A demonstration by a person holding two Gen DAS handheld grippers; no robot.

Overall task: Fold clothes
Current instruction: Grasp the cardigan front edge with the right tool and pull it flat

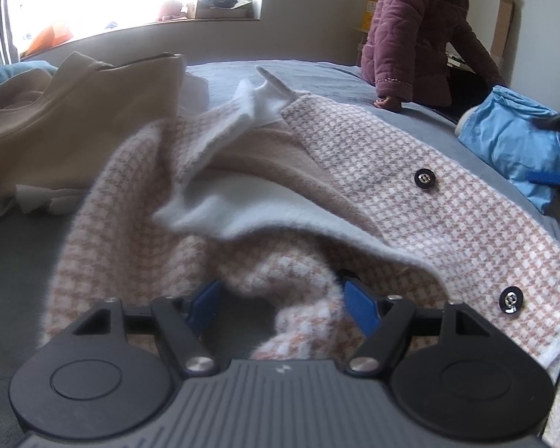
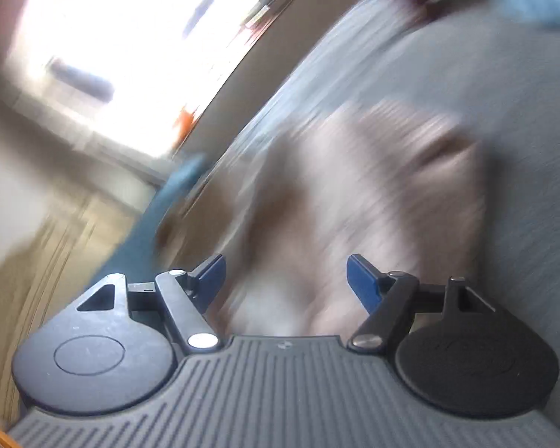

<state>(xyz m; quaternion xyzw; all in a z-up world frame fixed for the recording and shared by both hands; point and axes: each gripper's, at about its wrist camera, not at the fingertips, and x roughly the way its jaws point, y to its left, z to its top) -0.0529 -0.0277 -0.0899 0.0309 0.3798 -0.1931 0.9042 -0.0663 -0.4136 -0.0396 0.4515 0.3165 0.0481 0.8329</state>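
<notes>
Between left gripper (image 1: pixel 282 300) spread fingers: bunched houndstooth jacket (image 1: pixel 410 205) fold, ungripped | jacket runs away rightward | right gripper (image 2: pixel 286 282) spread, empty, blurred, farther off

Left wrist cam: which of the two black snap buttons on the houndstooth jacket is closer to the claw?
The lower snap button, near the jacket's white edge at the frame's right; the other snap button sits higher up, farther away.
</notes>
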